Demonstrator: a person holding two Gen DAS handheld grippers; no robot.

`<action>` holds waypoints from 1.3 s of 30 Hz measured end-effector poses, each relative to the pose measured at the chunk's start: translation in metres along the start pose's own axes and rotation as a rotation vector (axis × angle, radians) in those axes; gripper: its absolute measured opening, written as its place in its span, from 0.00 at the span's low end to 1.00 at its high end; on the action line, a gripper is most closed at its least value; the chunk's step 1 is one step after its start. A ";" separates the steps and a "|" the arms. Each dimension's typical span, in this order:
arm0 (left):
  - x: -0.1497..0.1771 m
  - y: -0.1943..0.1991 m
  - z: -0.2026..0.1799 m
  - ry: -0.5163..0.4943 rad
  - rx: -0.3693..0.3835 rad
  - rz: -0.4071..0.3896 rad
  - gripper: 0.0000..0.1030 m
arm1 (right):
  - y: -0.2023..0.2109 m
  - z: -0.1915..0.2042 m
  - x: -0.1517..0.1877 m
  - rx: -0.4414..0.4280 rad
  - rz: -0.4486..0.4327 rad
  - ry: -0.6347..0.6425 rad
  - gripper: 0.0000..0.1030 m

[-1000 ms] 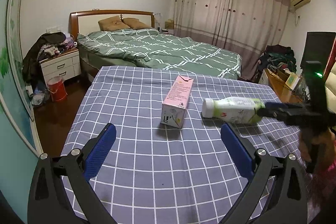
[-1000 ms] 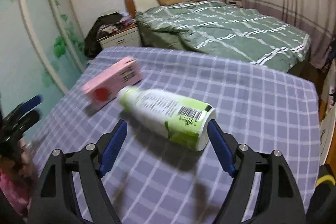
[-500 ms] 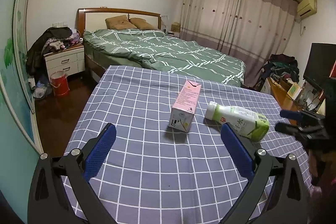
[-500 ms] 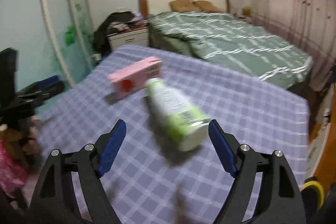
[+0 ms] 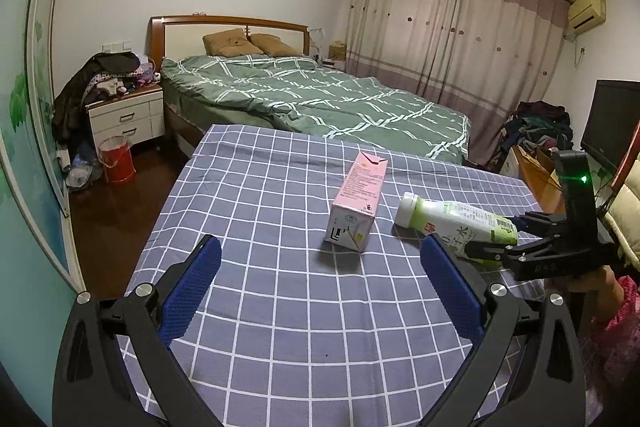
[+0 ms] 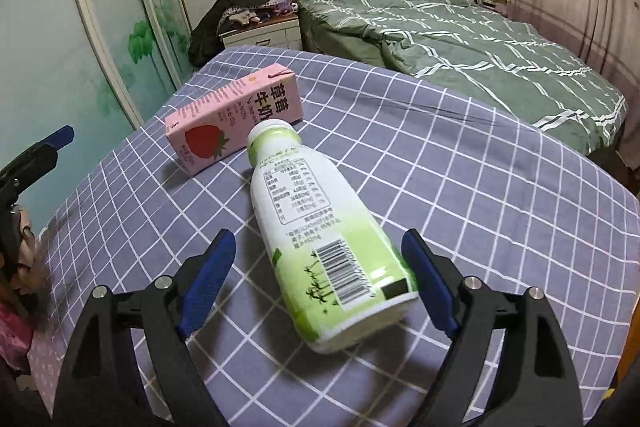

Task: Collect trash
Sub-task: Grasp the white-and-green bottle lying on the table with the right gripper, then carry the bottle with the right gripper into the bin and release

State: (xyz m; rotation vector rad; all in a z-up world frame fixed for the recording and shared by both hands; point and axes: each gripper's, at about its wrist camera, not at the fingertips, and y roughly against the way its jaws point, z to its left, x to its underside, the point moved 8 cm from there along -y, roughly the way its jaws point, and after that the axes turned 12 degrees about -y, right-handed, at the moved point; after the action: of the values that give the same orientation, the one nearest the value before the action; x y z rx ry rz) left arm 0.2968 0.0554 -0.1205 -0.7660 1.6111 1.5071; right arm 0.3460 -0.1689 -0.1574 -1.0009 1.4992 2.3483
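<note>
Our right gripper [image 6: 318, 283] has swung in line behind the bottle [image 6: 316, 239], now centre-frame, base between wide-spread jaws, not yet pinched; left gripper [image 5: 320, 291] spread, empty. Bottle grab next.

Premises: a lived-in bedroom in a private home; a double bed [image 5: 320, 99] with wooden headboard [image 5: 228, 23], two brown pillows and a green checked duvet occupies the far side; a white bedside cabinet [image 5: 128, 115] stands to its left, heaped with clothing, a red bucket [image 5: 116, 161] on the dark wood floor beside it; full-length curtains [image 5: 452, 27] cover the far wall, a wall air conditioner [image 5: 586, 9] mounted at their right; painted sliding wardrobe doors [image 6: 100, 27] line one side; a dark screen [image 5: 612, 119] and piled clothes [image 5: 536, 123] occupy the right corner; a grid-patterned cloth [image 5: 280, 267] covers the near surface.
</note>
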 end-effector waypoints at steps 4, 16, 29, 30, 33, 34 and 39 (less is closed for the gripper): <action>0.001 0.000 0.000 0.005 0.006 0.000 0.95 | 0.003 -0.001 0.010 0.031 0.012 0.011 0.56; 0.001 0.003 -0.002 -0.002 0.002 -0.004 0.95 | 0.092 -0.010 0.026 0.015 -0.151 -0.129 0.48; 0.000 0.004 -0.004 -0.010 0.005 -0.006 0.95 | 0.196 -0.013 0.059 0.048 -0.306 -0.243 0.48; 0.000 0.004 -0.005 -0.011 0.006 -0.007 0.95 | 0.200 -0.014 0.062 0.048 -0.312 -0.251 0.48; 0.000 0.005 -0.005 -0.012 0.005 -0.007 0.95 | 0.216 -0.021 0.072 0.051 -0.335 -0.279 0.48; 0.000 0.005 -0.005 -0.012 0.005 -0.008 0.95 | 0.222 -0.024 0.075 0.053 -0.347 -0.292 0.48; 0.000 0.005 -0.005 -0.013 0.004 -0.008 0.95 | 0.254 -0.049 0.082 0.091 -0.431 -0.353 0.48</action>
State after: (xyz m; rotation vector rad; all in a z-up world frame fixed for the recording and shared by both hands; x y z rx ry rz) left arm 0.2913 0.0513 -0.1180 -0.7582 1.5995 1.5000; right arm 0.1835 -0.3478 -0.0346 -0.7459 1.1156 2.0012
